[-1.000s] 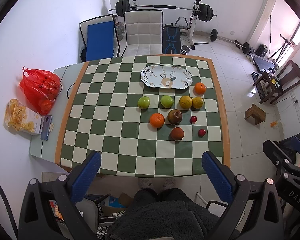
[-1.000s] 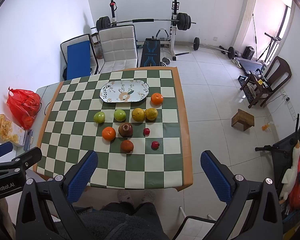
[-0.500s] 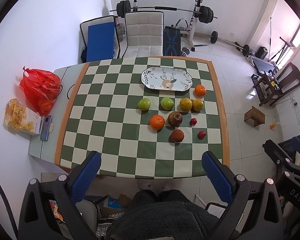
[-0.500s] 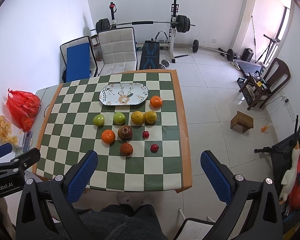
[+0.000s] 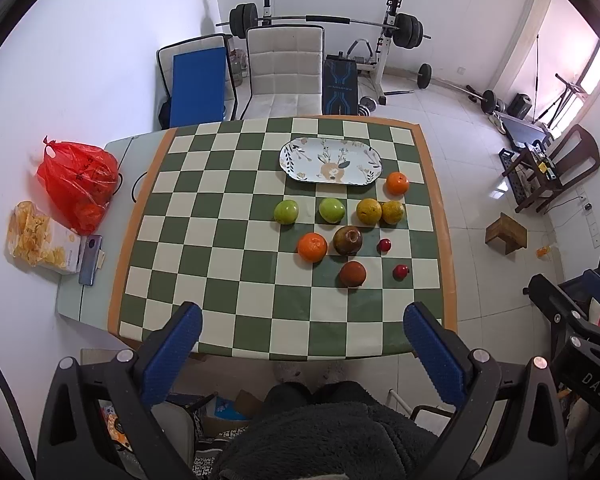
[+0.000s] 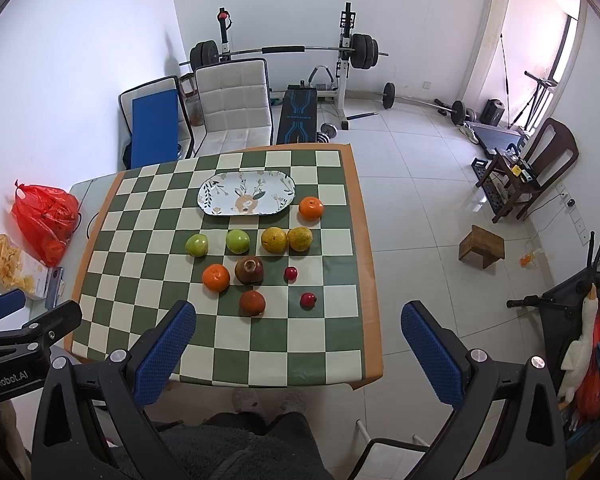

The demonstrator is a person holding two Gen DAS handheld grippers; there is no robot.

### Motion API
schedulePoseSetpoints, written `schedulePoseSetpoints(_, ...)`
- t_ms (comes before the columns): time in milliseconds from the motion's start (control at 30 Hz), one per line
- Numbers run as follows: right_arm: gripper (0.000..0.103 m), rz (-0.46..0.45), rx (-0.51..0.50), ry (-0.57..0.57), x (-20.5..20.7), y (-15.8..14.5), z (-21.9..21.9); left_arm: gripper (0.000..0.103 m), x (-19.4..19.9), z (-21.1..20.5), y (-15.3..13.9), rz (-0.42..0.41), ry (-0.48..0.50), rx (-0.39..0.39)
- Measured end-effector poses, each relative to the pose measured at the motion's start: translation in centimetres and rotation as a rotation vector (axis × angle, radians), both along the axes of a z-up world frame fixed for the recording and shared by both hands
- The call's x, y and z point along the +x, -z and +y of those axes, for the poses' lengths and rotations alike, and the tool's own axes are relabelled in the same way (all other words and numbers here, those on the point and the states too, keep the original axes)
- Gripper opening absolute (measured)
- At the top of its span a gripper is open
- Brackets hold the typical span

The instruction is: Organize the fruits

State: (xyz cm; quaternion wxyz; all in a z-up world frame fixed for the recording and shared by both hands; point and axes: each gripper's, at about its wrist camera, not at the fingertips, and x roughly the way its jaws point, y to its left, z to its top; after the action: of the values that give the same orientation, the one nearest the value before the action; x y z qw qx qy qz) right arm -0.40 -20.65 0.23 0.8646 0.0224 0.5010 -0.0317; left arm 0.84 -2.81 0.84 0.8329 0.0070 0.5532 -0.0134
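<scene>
Several fruits lie on a green-and-white checkered table (image 5: pixel 204 248) (image 6: pixel 148 248): two green apples (image 5: pixel 286 211) (image 6: pixel 196 245), two yellow fruits (image 5: pixel 368 211) (image 6: pixel 274 240), two oranges (image 5: pixel 312 247) (image 6: pixel 311 208), two brown fruits (image 5: pixel 347 240) (image 6: pixel 249 270) and two small red fruits (image 5: pixel 400 271) (image 6: pixel 308 300). An empty oval floral plate (image 5: pixel 330 160) (image 6: pixel 246 193) sits behind them. My left gripper (image 5: pixel 300 344) and right gripper (image 6: pixel 296 340) are both open and empty, held high above the table's near edge.
A red plastic bag (image 5: pixel 78 184), a snack box (image 5: pixel 40 242) and a phone (image 5: pixel 90 254) lie on the table's left strip. A white chair (image 5: pixel 286 68), a blue pad and a weight bench stand behind. A wooden stool (image 6: pixel 482 246) sits on the floor, right.
Both views have shifted slightly; the table sits a little lower in each frame. No fruit has moved, and both grippers stay open.
</scene>
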Motion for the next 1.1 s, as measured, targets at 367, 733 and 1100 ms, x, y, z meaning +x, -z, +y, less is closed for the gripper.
schedulePoseSetpoints(367, 0.103, -0.003, 0.001, -0.002, 0.5, -0.4, 0.4, 0.103, 1.2, 1.6, -0.5, -0.007, -0.004, -0.004)
schedulePoseSetpoints(733, 0.103, -0.045, 0.054, 0.046, 3.5, 1.7, -0.1, 0.103, 5.1, 2.1, 2.0, -0.117, -0.106, 0.175)
schedulePoseSetpoints(1100, 0.103, 0.252, 0.267, -0.015, 13.2, 22.0, 0.0, 0.103, 13.9, 3.8, 16.3, 0.041, -0.15, 0.397)
